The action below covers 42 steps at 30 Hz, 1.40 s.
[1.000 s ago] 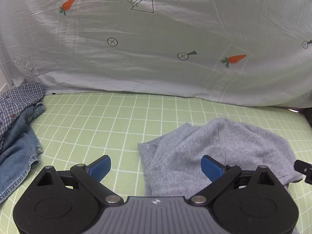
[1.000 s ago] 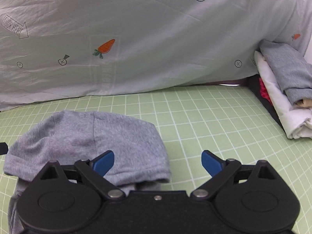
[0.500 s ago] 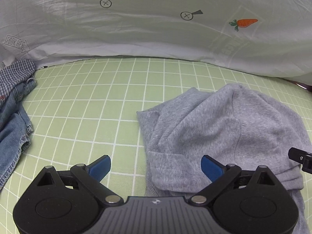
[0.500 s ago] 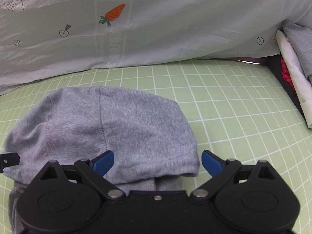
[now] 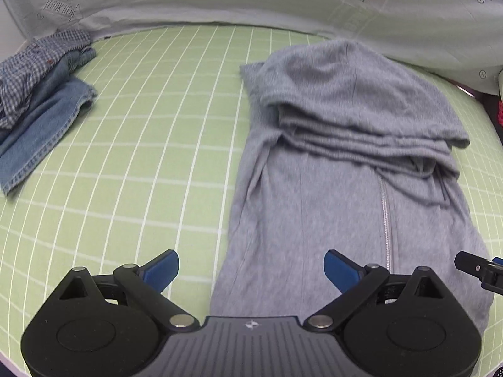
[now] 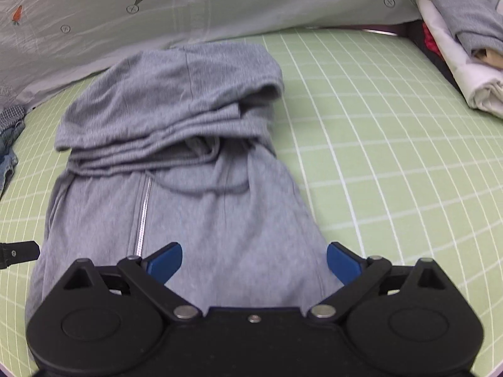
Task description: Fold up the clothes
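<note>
Left wrist view: left gripper [image 5: 251, 268] spread wide, empty, over gray hoodie [image 5: 352, 144]; right gripper [image 6: 254, 260] likewise apart, empty.

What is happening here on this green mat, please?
A person holding two handheld grippers is folding clothes. A gray zip hoodie lies on the green grid mat, its hood folded down over the body. The left gripper and right gripper both hover over its near end with jaws wide open, holding nothing. Jeans and a checked shirt wait in a heap at the left; folded clothes are stacked at the right.
</note>
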Each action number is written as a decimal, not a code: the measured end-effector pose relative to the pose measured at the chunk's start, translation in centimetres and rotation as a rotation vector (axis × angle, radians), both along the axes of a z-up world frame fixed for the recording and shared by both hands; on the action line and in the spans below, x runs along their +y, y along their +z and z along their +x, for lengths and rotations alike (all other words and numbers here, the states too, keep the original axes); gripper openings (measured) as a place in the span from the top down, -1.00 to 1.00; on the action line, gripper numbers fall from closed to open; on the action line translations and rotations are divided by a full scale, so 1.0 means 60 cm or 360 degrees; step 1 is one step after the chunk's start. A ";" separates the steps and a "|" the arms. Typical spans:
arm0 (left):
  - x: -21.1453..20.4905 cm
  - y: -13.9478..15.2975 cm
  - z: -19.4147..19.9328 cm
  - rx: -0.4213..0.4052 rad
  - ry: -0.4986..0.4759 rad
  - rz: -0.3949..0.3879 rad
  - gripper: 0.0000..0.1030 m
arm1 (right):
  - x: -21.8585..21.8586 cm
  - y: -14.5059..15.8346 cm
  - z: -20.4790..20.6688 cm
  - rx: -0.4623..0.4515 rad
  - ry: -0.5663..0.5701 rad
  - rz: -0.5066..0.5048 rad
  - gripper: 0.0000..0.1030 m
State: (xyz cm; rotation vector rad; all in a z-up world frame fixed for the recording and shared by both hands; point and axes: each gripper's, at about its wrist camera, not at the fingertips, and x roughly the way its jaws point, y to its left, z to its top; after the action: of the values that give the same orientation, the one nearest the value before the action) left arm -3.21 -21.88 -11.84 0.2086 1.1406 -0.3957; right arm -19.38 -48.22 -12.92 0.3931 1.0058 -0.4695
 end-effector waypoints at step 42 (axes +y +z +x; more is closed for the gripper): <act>-0.040 0.154 0.024 -0.0101 0.0032 -0.0518 0.72 | -0.088 0.132 -0.008 -0.0508 -0.0079 0.0474 0.75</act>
State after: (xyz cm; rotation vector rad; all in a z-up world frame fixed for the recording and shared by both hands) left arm -1.78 -24.28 -2.61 -0.0752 0.9995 -0.5462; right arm -19.87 -53.52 -4.99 0.7374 0.7560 -0.2884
